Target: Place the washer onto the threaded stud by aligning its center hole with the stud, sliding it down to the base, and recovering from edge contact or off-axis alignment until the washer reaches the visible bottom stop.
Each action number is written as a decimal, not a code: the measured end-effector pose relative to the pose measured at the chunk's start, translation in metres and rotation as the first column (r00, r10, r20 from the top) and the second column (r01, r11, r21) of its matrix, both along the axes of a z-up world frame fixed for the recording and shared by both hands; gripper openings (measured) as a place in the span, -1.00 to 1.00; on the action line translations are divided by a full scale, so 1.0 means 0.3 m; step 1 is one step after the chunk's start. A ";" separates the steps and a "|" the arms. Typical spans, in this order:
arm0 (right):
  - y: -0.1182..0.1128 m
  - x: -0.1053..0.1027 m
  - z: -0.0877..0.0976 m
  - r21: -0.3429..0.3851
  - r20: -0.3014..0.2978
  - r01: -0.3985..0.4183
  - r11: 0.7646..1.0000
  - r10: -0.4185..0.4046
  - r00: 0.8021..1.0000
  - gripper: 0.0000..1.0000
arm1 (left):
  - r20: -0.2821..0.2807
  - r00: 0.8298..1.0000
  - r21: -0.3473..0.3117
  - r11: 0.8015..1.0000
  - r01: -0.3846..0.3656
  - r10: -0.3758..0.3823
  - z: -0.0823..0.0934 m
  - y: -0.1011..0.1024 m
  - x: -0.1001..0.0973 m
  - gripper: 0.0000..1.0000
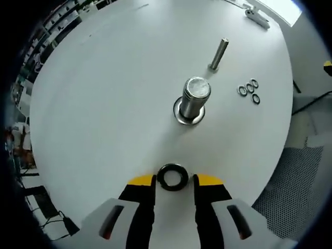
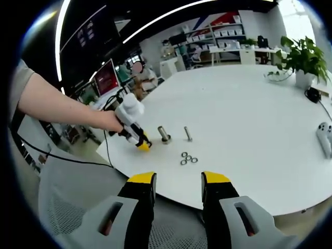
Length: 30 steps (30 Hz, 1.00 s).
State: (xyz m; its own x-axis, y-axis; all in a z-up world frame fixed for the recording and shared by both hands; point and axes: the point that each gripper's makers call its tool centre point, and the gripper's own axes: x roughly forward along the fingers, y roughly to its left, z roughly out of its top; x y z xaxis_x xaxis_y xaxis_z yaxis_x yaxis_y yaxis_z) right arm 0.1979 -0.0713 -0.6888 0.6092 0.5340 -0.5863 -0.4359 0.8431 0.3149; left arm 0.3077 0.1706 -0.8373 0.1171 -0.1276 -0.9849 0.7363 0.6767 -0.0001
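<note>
The left gripper (image 1: 174, 179) sits low with its jaws spread around the black washer (image 1: 173, 177), probably lining up a pinch. The thick stud (image 1: 193, 98) is straight ahead. The right gripper (image 2: 178, 179) waits wide apart, holding nothing.

1. A wide stretch of bare white round tabletop (image 1: 104, 104) is seen in the left gripper view, left of the thick upright metal stud on its flanged base (image 1: 193, 99); nothing stands there.
2. The black ring-shaped washer (image 1: 173, 177) lies flat between the yellow-tipped jaws of the left gripper (image 1: 175, 180), with open table between it and the stud.
3. Beyond the thick stud, the path is narrowed by a thin upright threaded bolt (image 1: 218, 54) and a cluster of three small dark rings (image 1: 249, 90).
4. In the right gripper view, the table's far half (image 2: 249, 98) is open up to a potted green plant (image 2: 302, 59) and a white controller (image 2: 326, 136).
</note>
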 end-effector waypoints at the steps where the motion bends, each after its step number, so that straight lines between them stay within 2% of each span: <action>1: 0.000 0.000 -0.001 0.000 -0.001 0.000 1.000 0.000 1.000 -0.26 | 0.003 1.000 0.001 1.000 0.002 -0.002 0.000 0.001 0.002 -0.55; 10: 0.002 -0.004 -0.004 -0.007 -0.006 -0.009 1.000 0.009 1.000 -0.27 | -0.016 1.000 0.039 0.999 -0.013 0.014 0.001 -0.002 0.004 -0.61; 11: 0.002 -0.005 -0.004 -0.007 -0.006 -0.008 1.000 0.008 1.000 -0.27 | -0.021 0.999 0.042 0.999 -0.032 0.033 0.000 0.001 0.001 -0.61; 15: 0.001 -0.005 -0.004 -0.006 -0.006 -0.006 1.000 0.006 1.000 -0.27 | -0.007 0.999 0.020 0.999 -0.047 0.047 0.001 0.006 0.001 -0.61; 21: -0.001 -0.005 -0.003 -0.005 -0.005 -0.003 1.000 0.003 1.000 -0.27 | 0.006 1.000 0.014 1.000 -0.019 0.019 -0.001 0.003 0.001 -0.62; 27: -0.001 -0.003 -0.001 -0.001 0.000 0.001 1.000 -0.001 1.000 -0.27 | 0.003 0.999 0.007 0.999 -0.036 0.036 0.001 0.010 0.001 -0.63; 30: 0.000 -0.002 0.000 0.000 0.000 0.002 1.000 -0.002 1.000 -0.27 | -0.002 1.000 0.018 1.000 -0.010 0.010 0.000 0.012 -0.003 -0.63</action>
State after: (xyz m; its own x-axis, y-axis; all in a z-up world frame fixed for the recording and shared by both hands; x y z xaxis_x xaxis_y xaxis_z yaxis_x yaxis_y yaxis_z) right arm 0.1971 -0.0714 -0.6887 0.6105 0.5330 -0.5858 -0.4344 0.8438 0.3151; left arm 0.3069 0.1740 -0.8374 0.1158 -0.1090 -0.9873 0.7295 0.6839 0.0101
